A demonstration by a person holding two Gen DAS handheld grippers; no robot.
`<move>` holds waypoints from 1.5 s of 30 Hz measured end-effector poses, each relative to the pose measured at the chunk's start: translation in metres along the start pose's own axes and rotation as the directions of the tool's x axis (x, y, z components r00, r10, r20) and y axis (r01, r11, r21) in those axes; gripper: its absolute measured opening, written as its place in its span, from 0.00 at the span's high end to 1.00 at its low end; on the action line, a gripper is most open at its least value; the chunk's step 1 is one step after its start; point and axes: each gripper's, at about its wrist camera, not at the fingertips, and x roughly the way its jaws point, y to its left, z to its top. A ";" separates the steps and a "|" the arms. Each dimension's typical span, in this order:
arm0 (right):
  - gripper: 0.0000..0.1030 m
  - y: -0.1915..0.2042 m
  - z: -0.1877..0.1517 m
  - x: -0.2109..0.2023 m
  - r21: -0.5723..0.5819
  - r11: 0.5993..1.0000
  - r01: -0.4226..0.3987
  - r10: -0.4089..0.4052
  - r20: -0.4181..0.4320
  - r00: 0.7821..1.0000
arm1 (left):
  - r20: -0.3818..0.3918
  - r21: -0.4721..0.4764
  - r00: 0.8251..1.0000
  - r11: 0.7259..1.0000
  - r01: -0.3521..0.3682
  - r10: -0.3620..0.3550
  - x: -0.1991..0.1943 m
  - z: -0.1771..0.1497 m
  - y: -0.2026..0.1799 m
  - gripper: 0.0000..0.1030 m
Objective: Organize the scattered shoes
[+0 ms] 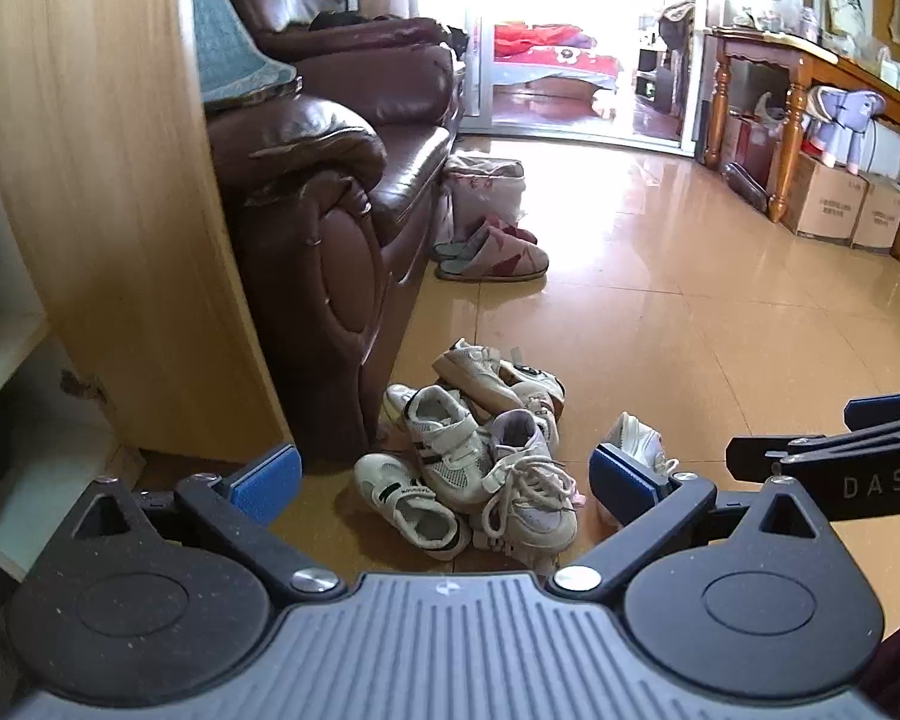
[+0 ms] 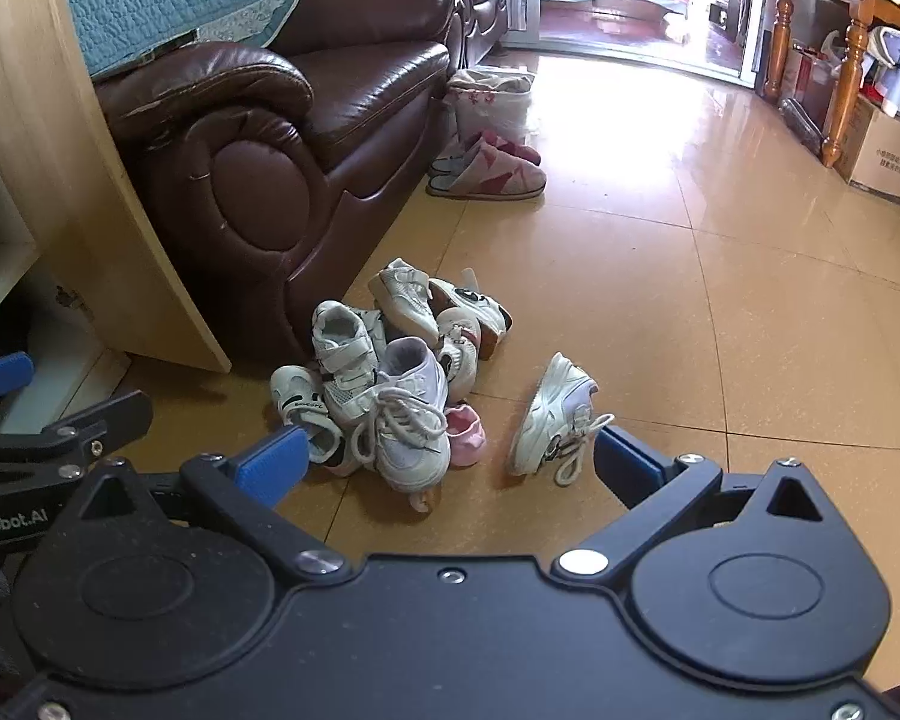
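A pile of several white children's sneakers [image 1: 480, 450] lies on the tan floor beside the sofa; it also shows in the right wrist view [image 2: 390, 372]. One white sneaker [image 2: 555, 417] lies on its side, apart to the right of the pile, partly seen in the left wrist view [image 1: 639, 441]. A pink shoe [image 2: 465, 435] sits at the pile's right edge. My left gripper [image 1: 444, 480] is open and empty, held above and short of the pile. My right gripper [image 2: 447, 462] is open and empty, also short of the pile.
A brown leather sofa [image 1: 330, 192] stands left of the pile, next to a light wooden cabinet panel [image 1: 90, 180] with white shelves [image 1: 6, 354]. A pair of pink-grey slippers [image 1: 492, 252] lies further back. A wooden table [image 1: 798, 78] and cardboard boxes [image 1: 834, 204] stand at the right.
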 end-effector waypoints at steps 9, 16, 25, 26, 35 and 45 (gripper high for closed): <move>0.00 0.018 -0.004 -0.002 -0.002 1.000 0.027 -0.027 -0.003 1.000 | -0.033 -0.040 0.998 0.998 0.049 -0.050 -0.005 -0.003 0.010 0.00; 0.00 0.029 -0.007 0.004 -0.001 0.999 0.045 -0.045 -0.014 0.999 | -0.045 -0.069 0.998 0.997 0.033 -0.036 -0.004 -0.002 0.016 0.00; 0.00 0.033 -0.003 0.014 -0.008 0.999 0.032 -0.032 -0.006 0.999 | -0.027 -0.108 1.000 0.994 -0.005 0.002 0.003 -0.002 0.025 0.00; 0.00 0.032 -0.004 0.016 -0.008 0.999 0.035 -0.035 -0.012 0.999 | -0.032 -0.106 0.999 0.994 -0.017 0.014 0.006 -0.002 0.024 0.00; 0.00 0.012 0.013 0.020 -0.067 0.998 0.001 -0.003 -0.035 0.999 | -0.034 -0.147 0.999 0.989 -0.007 0.002 0.033 -0.009 0.041 0.00; 0.00 -0.042 0.042 0.081 -0.054 0.995 -0.084 0.077 -0.111 0.991 | -0.098 -0.050 0.995 0.999 -0.022 0.017 0.088 -0.028 0.024 0.00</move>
